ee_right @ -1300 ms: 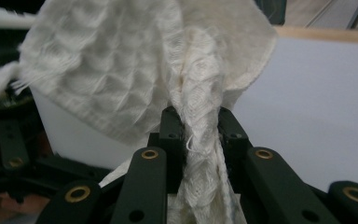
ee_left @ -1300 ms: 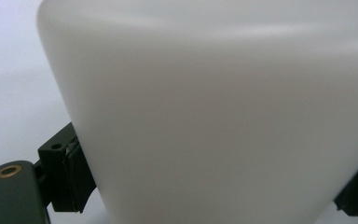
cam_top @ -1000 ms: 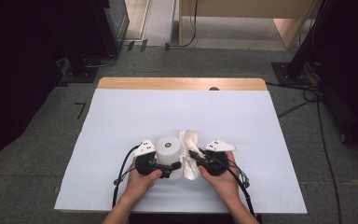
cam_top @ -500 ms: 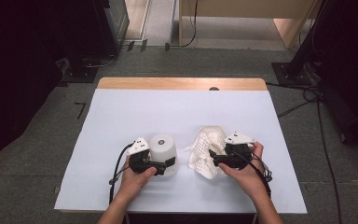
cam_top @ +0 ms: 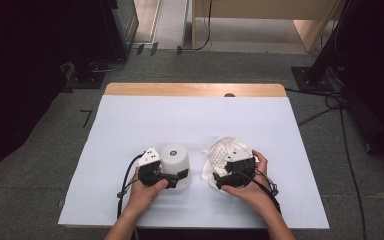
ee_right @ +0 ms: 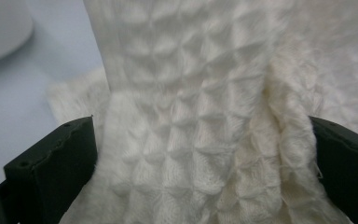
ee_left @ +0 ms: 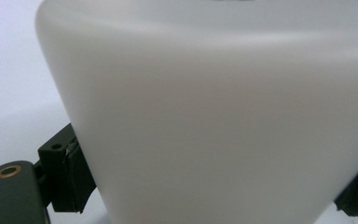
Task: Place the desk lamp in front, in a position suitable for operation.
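Observation:
A white tapered cup [cam_top: 175,159] stands on the white-covered table [cam_top: 190,117], near its front edge. My left gripper [cam_top: 174,177] is shut on the cup's lower part; in the left gripper view the cup [ee_left: 214,107] sits between both pads [ee_left: 72,172]. A crumpled white waffle-weave cloth [cam_top: 226,151] lies to the right of the cup, apart from it. My right gripper [cam_top: 224,176] is at the cloth's near edge. Its jaws have just been opening and now stand wide, with the cloth [ee_right: 186,84] lying loose between them.
The far strip of the table top is bare wood [cam_top: 195,90]. Dark equipment stands [cam_top: 100,55] and cables [cam_top: 325,107] sit on the grey floor around the table. Open white surface stretches behind and to both sides of the cup and cloth.
My right gripper has carried the cloth rightward away from the cup and set it down, and its jaws have spread apart. The left gripper stays on the cup.

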`<state>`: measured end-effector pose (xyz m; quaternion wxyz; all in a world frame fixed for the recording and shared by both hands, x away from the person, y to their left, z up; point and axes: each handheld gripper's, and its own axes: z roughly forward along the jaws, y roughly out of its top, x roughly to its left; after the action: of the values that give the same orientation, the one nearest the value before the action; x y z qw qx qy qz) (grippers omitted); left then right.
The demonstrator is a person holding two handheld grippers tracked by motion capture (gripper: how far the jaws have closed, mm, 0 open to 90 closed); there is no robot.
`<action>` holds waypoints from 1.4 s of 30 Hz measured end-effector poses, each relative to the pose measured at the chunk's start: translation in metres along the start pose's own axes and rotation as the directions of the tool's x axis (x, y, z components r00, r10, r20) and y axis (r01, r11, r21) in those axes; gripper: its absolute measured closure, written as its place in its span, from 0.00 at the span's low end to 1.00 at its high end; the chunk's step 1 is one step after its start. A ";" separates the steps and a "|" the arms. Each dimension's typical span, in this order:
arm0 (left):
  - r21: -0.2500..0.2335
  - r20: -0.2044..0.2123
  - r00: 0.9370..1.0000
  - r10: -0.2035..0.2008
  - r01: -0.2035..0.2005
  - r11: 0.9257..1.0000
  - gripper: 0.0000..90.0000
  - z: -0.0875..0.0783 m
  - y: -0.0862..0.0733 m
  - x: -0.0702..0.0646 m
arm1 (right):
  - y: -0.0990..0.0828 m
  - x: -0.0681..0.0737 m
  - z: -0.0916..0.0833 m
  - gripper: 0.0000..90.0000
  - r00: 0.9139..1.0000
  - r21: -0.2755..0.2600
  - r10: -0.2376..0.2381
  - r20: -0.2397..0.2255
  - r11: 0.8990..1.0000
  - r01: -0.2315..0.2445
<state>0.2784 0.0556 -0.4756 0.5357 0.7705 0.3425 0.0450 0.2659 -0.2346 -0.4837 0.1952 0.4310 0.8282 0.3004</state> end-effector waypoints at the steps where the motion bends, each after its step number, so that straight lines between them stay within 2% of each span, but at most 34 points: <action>1: 0.000 0.001 1.000 -0.001 0.001 1.000 0.09 0.000 0.000 0.000 | -0.001 0.000 0.003 0.00 1.000 0.021 -0.007 0.010 1.000 0.007; 2: 0.002 0.001 1.000 0.001 -0.001 1.000 0.09 0.000 0.000 0.000 | -0.005 -0.005 0.007 0.00 0.999 0.043 -0.016 0.050 0.999 0.014; 3: 0.002 0.001 1.000 0.001 -0.001 1.000 0.09 0.000 0.000 0.000 | -0.005 -0.005 0.007 0.00 0.999 0.043 -0.016 0.050 0.999 0.014; 4: 0.004 0.001 1.000 0.002 -0.002 1.000 0.09 -0.001 0.000 0.000 | -0.006 -0.009 0.007 0.00 0.999 0.040 0.012 0.039 0.999 -0.013; 5: 0.005 0.000 1.000 0.003 -0.003 1.000 0.09 -0.001 0.000 0.000 | -0.008 -0.018 0.007 0.10 0.997 0.047 0.075 0.018 0.996 -0.076; 6: 0.004 -0.001 1.000 0.004 -0.004 1.000 0.09 -0.001 0.000 0.000 | -0.008 -0.018 0.007 0.10 0.997 0.047 0.075 0.018 0.996 -0.076; 7: 0.004 -0.002 1.000 0.004 -0.004 1.000 0.09 -0.001 0.000 0.000 | -0.009 -0.023 0.004 0.22 0.996 0.036 0.087 0.000 0.996 -0.087; 9: 0.002 -0.002 1.000 0.002 -0.002 1.000 0.09 -0.001 0.000 0.001 | -0.011 -0.028 -0.002 0.58 0.995 0.006 0.094 0.024 0.995 -0.095; 10: 0.002 -0.003 1.000 0.001 -0.001 1.000 0.09 -0.001 0.000 0.001 | -0.013 -0.029 -0.005 0.66 0.994 -0.001 0.091 0.056 0.996 -0.091; 11: 0.002 -0.003 1.000 0.001 -0.001 1.000 0.09 -0.001 0.000 0.000 | -0.014 -0.030 -0.005 0.72 0.994 -0.008 0.086 0.066 0.996 -0.086; 13: 0.003 -0.002 1.000 0.003 -0.003 1.000 0.09 -0.001 0.000 0.000 | -0.015 -0.035 -0.010 0.80 0.992 -0.042 0.122 0.036 0.992 -0.120; 14: 0.003 -0.002 1.000 0.003 -0.003 1.000 0.09 -0.001 0.000 0.001 | -0.015 -0.038 -0.012 0.79 0.991 -0.061 0.132 0.014 0.989 -0.131; 15: 0.002 -0.002 1.000 0.000 0.000 1.000 0.09 -0.001 0.000 0.001 | -0.015 -0.041 -0.015 0.75 0.986 -0.080 0.163 -0.021 0.983 -0.164; 16: 0.002 -0.002 1.000 0.000 0.000 1.000 0.09 -0.001 0.000 0.001 | -0.016 -0.045 -0.017 0.63 0.981 -0.093 0.192 -0.022 0.977 -0.193; 17: 0.003 -0.002 1.000 0.000 0.000 1.000 0.09 -0.002 0.000 0.001 | -0.016 -0.045 -0.017 0.63 0.981 -0.093 0.192 -0.022 0.977 -0.193; 18: 0.002 -0.001 1.000 0.000 0.000 1.000 0.09 -0.002 0.000 0.002 | -0.017 -0.054 -0.017 0.40 0.974 -0.029 0.225 -0.031 0.974 -0.226; 19: 0.002 -0.002 1.000 0.001 -0.001 1.000 0.09 -0.002 0.000 0.002 | -0.017 -0.054 -0.017 0.40 0.974 -0.029 0.225 -0.031 0.974 -0.226; 20: 0.002 -0.001 1.000 0.000 0.000 1.000 0.09 -0.002 0.000 0.002 | -0.017 -0.058 -0.018 0.34 0.972 0.023 0.229 -0.056 0.973 -0.228; 21: 0.001 -0.001 1.000 -0.001 0.001 1.000 0.09 -0.002 0.000 0.002 | -0.019 -0.061 -0.022 0.33 0.973 0.049 0.220 -0.063 0.975 -0.218; 23: 0.000 -0.003 1.000 -0.002 0.002 1.000 0.09 -0.002 0.000 0.002 | -0.019 -0.067 -0.034 0.28 0.971 0.094 0.223 -0.084 0.972 -0.215; 24: -0.001 -0.004 1.000 -0.001 0.001 1.000 0.09 -0.002 0.000 0.003 | -0.018 -0.069 -0.040 0.25 0.975 0.108 0.206 -0.083 0.975 -0.197; 27: -0.001 -0.007 1.000 -0.001 0.001 1.000 0.09 -0.001 0.001 0.003 | -0.017 -0.070 -0.056 0.17 0.986 0.138 0.152 -0.067 0.980 -0.142; 29: -0.001 -0.008 1.000 -0.001 0.001 1.000 0.09 -0.001 0.001 0.003 | -0.019 -0.072 -0.066 0.14 0.989 0.144 0.138 -0.059 0.981 -0.128; 34: 0.000 -0.009 1.000 -0.001 0.001 1.000 0.09 -0.002 0.001 0.003 | -0.025 -0.079 -0.075 0.09 0.990 0.157 0.140 -0.031 0.979 -0.133; 36: -0.002 -0.009 1.000 -0.002 0.002 1.000 0.09 -0.001 0.001 0.003 | -0.029 -0.085 -0.078 0.02 0.991 0.171 0.135 0.003 0.976 -0.133; 39: -0.003 -0.008 1.000 -0.003 0.003 1.000 0.09 -0.001 0.001 0.004 | -0.035 -0.094 -0.084 0.00 0.986 0.182 0.156 0.052 0.970 -0.163; 42: -0.005 -0.008 1.000 -0.004 0.004 1.000 0.09 -0.001 0.001 0.004 | -0.035 -0.100 -0.096 0.00 0.981 0.153 0.184 0.060 0.970 -0.192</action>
<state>0.2814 0.0587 -0.4756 0.5365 0.7683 0.3460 0.0477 0.2447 -0.3653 -0.4285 0.1501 0.5284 0.8001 0.2412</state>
